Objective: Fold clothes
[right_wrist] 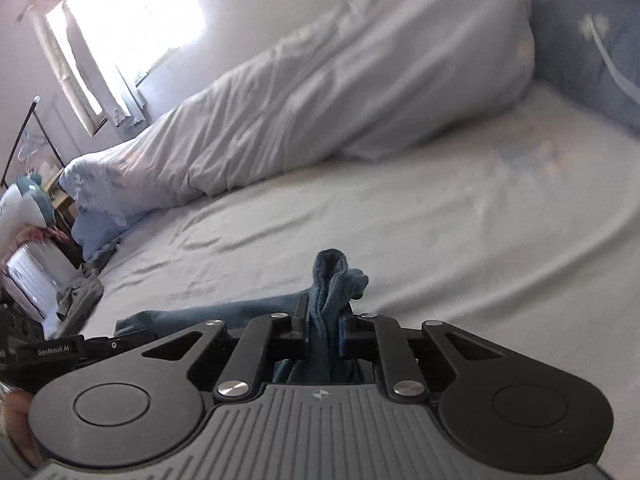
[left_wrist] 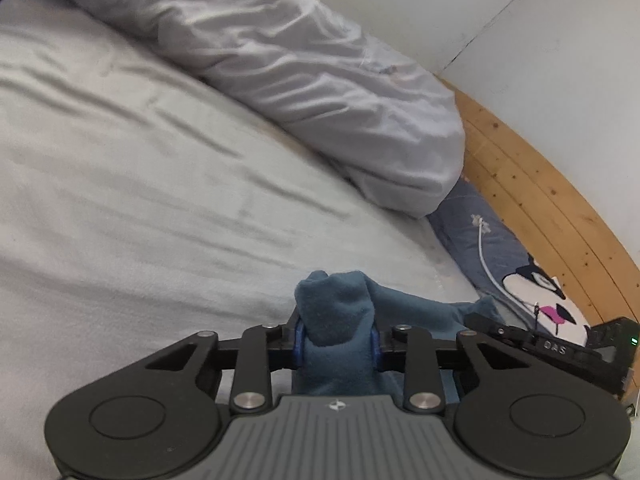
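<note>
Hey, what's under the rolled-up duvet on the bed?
The duvet lies on the pale sheet; a blue patterned pillow pokes out beneath its end. Anything else there is covered.

I'm working in a home bedroom: a bed (left_wrist: 140, 184) under a pale, creased sheet fills my view, with a rumpled white duvet (left_wrist: 288, 64) heaped along the wall and a wooden bed frame (left_wrist: 532, 200) at its edge. A bright curtained window (right_wrist: 132, 12), a plush toy (right_wrist: 24, 204) and a patterned blue pillow (left_wrist: 480, 240) complete it.
</note>
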`<state>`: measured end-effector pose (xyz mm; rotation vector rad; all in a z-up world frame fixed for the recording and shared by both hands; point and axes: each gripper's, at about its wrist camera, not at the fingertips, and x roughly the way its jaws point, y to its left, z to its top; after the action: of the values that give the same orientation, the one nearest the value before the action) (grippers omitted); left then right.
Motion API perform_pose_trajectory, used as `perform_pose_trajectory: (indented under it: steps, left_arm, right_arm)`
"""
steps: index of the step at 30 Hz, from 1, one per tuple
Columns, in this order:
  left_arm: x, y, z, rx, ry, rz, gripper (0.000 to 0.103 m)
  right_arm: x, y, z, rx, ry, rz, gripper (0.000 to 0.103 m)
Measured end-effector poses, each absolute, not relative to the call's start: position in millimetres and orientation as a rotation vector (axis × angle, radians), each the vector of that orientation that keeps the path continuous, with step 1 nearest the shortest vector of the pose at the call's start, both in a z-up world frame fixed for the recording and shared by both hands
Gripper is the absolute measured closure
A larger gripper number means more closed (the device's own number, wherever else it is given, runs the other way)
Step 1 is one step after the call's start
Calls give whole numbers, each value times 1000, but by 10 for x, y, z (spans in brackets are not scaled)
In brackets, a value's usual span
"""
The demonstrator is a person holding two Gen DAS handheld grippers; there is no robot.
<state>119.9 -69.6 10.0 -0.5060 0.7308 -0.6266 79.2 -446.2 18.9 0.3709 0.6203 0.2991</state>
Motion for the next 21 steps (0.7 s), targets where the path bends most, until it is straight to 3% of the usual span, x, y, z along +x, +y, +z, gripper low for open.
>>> perform_pose_trajectory:
  steps: [14,21]
  left_arm:
    - [-169,-326,1580,-391,507,-642,79]
    - [-866,241,2325,-417,393,-627,80]
  right_arm:
    - [-858,-3711,1754,122,350,301,93]
    - [-1579,-3310,2430,174,199,374,93]
